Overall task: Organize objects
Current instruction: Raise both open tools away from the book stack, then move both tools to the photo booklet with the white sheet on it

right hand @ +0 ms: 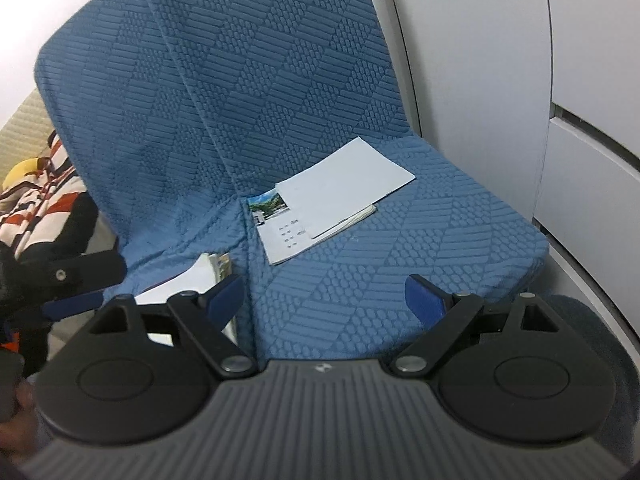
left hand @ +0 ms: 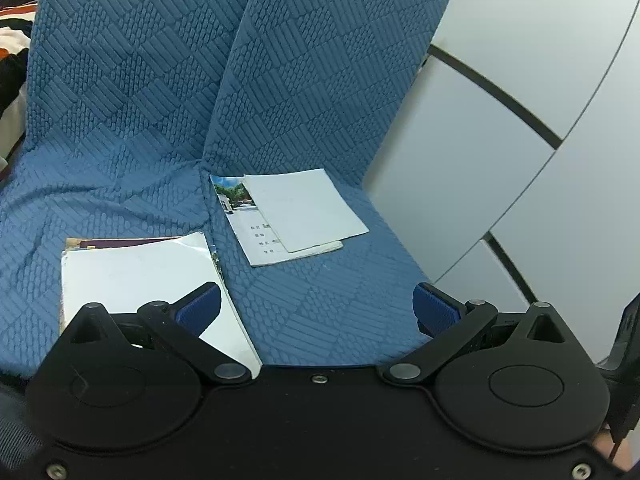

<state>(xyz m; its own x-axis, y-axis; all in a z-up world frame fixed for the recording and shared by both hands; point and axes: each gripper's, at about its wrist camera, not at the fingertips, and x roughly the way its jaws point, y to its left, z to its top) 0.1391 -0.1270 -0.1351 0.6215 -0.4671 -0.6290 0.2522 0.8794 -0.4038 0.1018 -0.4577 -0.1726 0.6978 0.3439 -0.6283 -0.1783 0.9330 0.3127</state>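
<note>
Booklets (left hand: 298,216), two thin ones overlapped near the back corner of the right seat cushion (left hand: 340,304), look light, floppy and slippery, best pinched at a free front edge; left gripper (left hand: 316,308) and right gripper (right hand: 324,300) both gape, holding nothing.

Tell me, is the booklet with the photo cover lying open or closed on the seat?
Closed. The photo booklet lies flat, cover up, with a plain white booklet resting on it.

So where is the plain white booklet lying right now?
The plain white booklet lies on the right-hand blue seat cushion, overlapping a photo-cover booklet, near the backrest in both wrist views.
</note>
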